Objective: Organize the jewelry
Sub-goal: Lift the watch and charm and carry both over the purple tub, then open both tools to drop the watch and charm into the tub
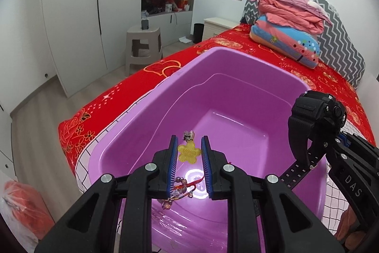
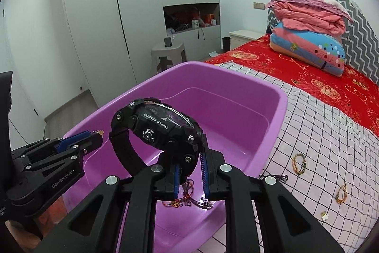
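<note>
My left gripper [image 1: 189,142] is shut on a yellow flower-shaped tag [image 1: 187,153] with a small metal clasp on top, and holds it over the purple tub [image 1: 146,108]. Beaded red-cord bracelets [image 1: 181,191] lie on the tub floor below. My right gripper [image 2: 189,155] is shut on a black wristwatch [image 2: 154,120], which it holds tilted above the tub [image 2: 272,115]. Its strap loops to the left. Corded bracelets [image 2: 187,200] lie in the tub under it. In the left wrist view the right gripper [image 1: 336,144] and the watch [image 1: 315,115] hang over the tub's right rim. The left gripper [image 2: 96,134] shows at the left.
The tub sits on a checked sheet [image 2: 319,134] over a red bedspread [image 1: 99,115]. Loose on the sheet lie two bracelets [image 2: 299,164] [image 2: 342,192], a small flower piece [image 2: 325,217] and a dark cord [image 2: 276,178]. Folded quilts [image 2: 310,39] are stacked at the bed's head. A stool [image 1: 143,44] stands by the wardrobes.
</note>
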`<action>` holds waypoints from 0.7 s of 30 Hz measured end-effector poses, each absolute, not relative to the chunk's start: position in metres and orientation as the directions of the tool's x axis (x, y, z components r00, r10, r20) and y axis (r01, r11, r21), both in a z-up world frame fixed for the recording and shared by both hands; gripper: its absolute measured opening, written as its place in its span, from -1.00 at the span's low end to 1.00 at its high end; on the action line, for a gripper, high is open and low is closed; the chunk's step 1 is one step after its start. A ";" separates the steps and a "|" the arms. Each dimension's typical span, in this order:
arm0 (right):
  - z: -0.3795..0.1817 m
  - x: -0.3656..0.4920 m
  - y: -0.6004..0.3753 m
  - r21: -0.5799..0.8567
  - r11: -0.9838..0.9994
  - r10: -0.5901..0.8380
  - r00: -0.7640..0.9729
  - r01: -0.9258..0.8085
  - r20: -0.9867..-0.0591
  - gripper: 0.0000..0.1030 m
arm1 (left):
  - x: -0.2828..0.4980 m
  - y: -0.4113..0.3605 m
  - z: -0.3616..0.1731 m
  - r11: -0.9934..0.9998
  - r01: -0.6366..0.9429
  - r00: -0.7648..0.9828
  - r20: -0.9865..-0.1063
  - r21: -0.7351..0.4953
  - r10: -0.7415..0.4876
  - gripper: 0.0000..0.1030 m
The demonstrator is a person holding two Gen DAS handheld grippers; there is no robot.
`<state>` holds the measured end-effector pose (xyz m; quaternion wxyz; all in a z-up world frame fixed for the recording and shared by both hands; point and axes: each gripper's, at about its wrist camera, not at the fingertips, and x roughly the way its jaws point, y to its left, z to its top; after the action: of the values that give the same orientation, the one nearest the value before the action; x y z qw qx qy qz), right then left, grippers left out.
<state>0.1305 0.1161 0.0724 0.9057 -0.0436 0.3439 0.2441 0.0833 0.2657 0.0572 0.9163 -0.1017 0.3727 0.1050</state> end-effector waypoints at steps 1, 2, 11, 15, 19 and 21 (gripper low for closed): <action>0.071 0.132 0.117 0.089 0.877 0.410 0.640 -0.472 -0.650 -0.72 | 0.084 0.268 0.055 0.956 -0.273 0.694 -0.710 -0.111 0.115 -0.61; 0.069 0.134 0.120 0.088 0.877 0.406 0.632 -0.471 -0.660 -0.72 | 0.086 0.270 0.053 0.954 -0.279 0.687 -0.718 -0.115 0.114 -0.61; 0.048 0.155 0.138 0.075 0.883 0.357 0.560 -0.463 -0.747 -0.72 | 0.101 0.278 0.039 0.943 -0.319 0.616 -0.778 -0.097 0.128 -0.60; 0.042 0.160 0.142 0.070 0.886 0.339 0.538 -0.458 -0.772 -0.72 | 0.105 0.281 0.034 0.939 -0.329 0.587 -0.800 -0.098 0.122 -0.60; 0.038 0.163 0.145 0.065 0.888 0.326 0.521 -0.456 -0.789 -0.72 | 0.107 0.280 0.031 0.941 -0.329 0.570 -0.812 -0.085 0.126 -0.60; 0.037 0.163 0.146 0.054 0.888 0.317 0.522 -0.457 -0.792 -0.72 | 0.109 0.278 0.031 0.941 -0.330 0.562 -0.817 -0.077 0.130 -0.60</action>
<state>0.1635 0.1458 0.0368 0.8685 -0.0804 0.4354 0.2226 0.1087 0.2784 0.0312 0.8766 -0.1114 0.4494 0.1312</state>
